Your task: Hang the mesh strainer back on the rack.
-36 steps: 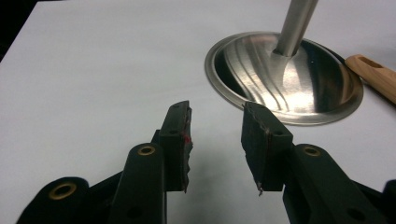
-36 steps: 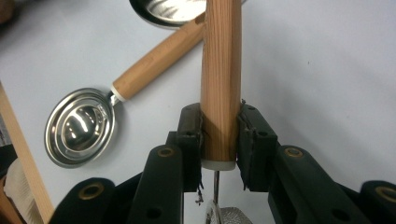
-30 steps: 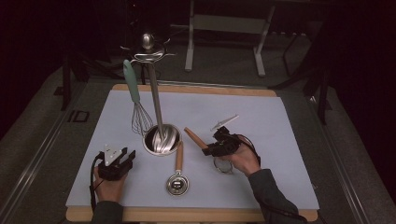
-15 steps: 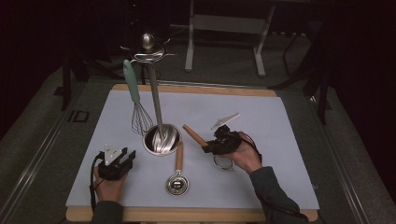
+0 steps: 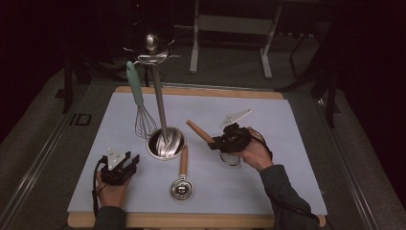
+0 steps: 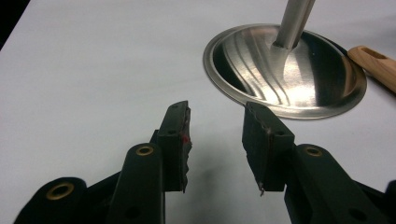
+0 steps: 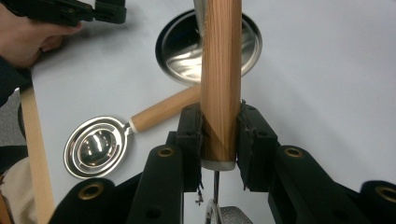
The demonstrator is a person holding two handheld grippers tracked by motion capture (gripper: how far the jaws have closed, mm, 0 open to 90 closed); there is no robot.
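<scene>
left claw lower left, jaws apart, nothing between | steel measuring spoon with wooden handle lower centre on table | right claw clamps wooden-handled strainer, centre right | round steel stand base bears upright pole

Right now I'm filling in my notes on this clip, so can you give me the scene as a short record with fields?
right gripper: shut on the wooden handle of a strainer, lifted clear of the mat
left gripper: open, nothing between its jaws, near the stand base
stand: metal pole on a round base, hooks on top
whisk: hangs from the stand
egg separator: lies flat on the mat, wooden handle toward the base
</scene>
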